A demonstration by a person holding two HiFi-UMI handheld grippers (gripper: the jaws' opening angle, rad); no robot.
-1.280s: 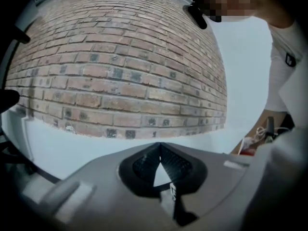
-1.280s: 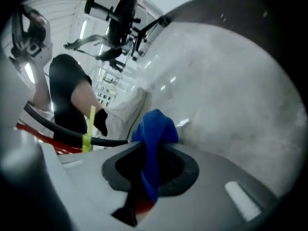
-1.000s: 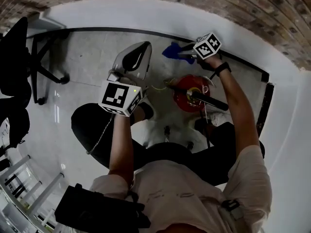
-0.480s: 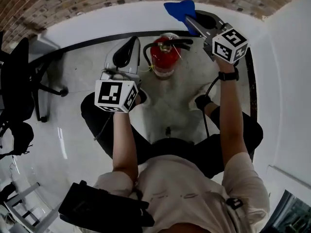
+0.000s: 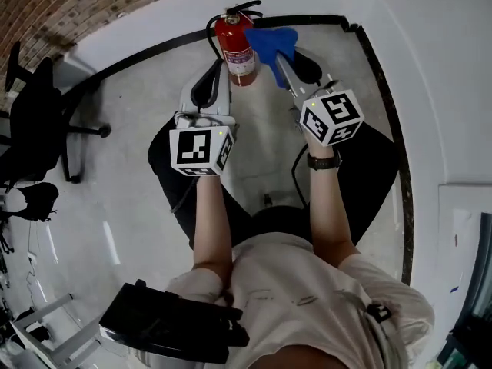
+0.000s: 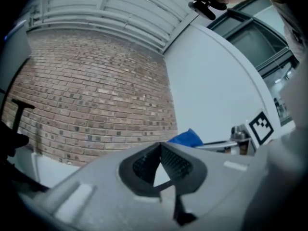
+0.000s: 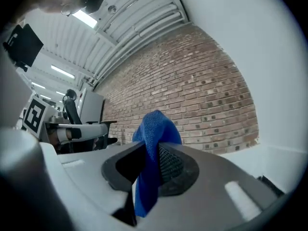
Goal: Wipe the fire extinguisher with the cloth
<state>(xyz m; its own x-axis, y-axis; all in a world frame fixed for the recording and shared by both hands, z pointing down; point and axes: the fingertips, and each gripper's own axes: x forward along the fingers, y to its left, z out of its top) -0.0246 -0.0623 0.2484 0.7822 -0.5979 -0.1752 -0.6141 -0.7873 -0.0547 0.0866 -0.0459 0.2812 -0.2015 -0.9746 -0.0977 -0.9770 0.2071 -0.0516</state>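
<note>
- Right gripper (image 5: pixel 278 55) is clamped on the blue cloth (image 5: pixel 269 40). Its own view shows the cloth (image 7: pixel 151 143) pinched between the jaws of the gripper (image 7: pixel 153 154), one fold sticking up past them and one hanging below.
- Left gripper (image 5: pixel 217 66) is closed with nothing in it. In its own view the jaws of the gripper (image 6: pixel 161 163) meet at their ends.
- The red extinguisher (image 5: pixel 237 40) stands upright on the floor by the black skirting, just ahead of the left gripper's jaws.
- The cloth lies at the extinguisher's right flank in the head view; whether it touches cannot be told.
- A pale label (image 5: pixel 241 60) wraps the extinguisher's lower body, its print too small to read.
- Each marker cube, left (image 5: pixel 201 149) and right (image 5: pixel 332 117), bears only black-and-white square patterns, with no letters.
- A brick wall (image 5: pixel 77 6) rises behind the extinguisher, and a black chair (image 5: pixel 34 121) stands well to its left.
- Half a second ago the extinguisher was seen more from above, nearer the picture's middle, with the cloth raised clear of it on the right.
- Now the cloth has come down beside the cylinder, and both grippers point toward it more closely together.
</note>
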